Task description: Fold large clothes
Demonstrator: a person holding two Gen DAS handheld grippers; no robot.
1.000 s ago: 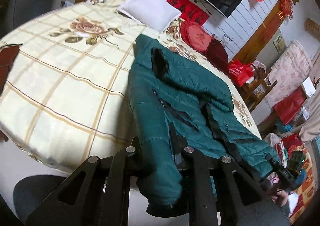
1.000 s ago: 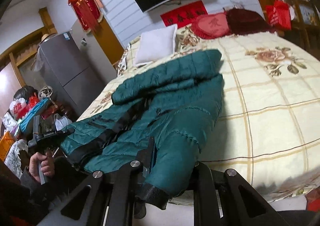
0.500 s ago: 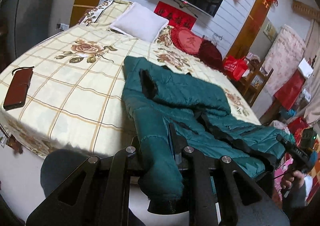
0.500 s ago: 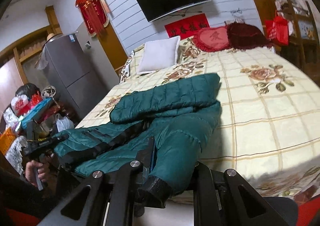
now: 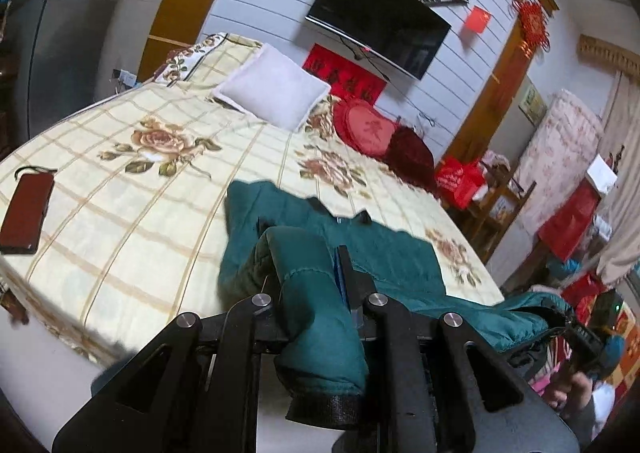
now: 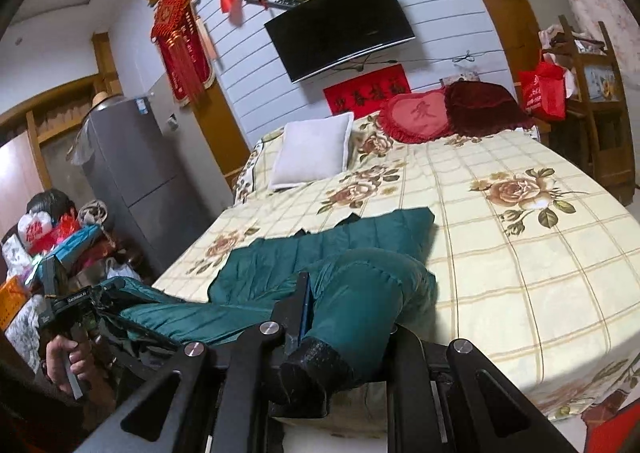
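Across the lower centre of both wrist views, a quilted dark-green padded jacket (image 5: 384, 261) trails from the floral checked bedspread (image 5: 132, 189). The left gripper (image 5: 320, 317) and right gripper (image 6: 340, 337) each pinch a cuffed sleeve. Slick padding may slip out, or drag crookedly.

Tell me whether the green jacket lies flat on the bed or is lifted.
Partly lifted. Both grippers, left and right, are shut on the green jacket near its cuffs, its near edge off the bed; the far part rests on it.
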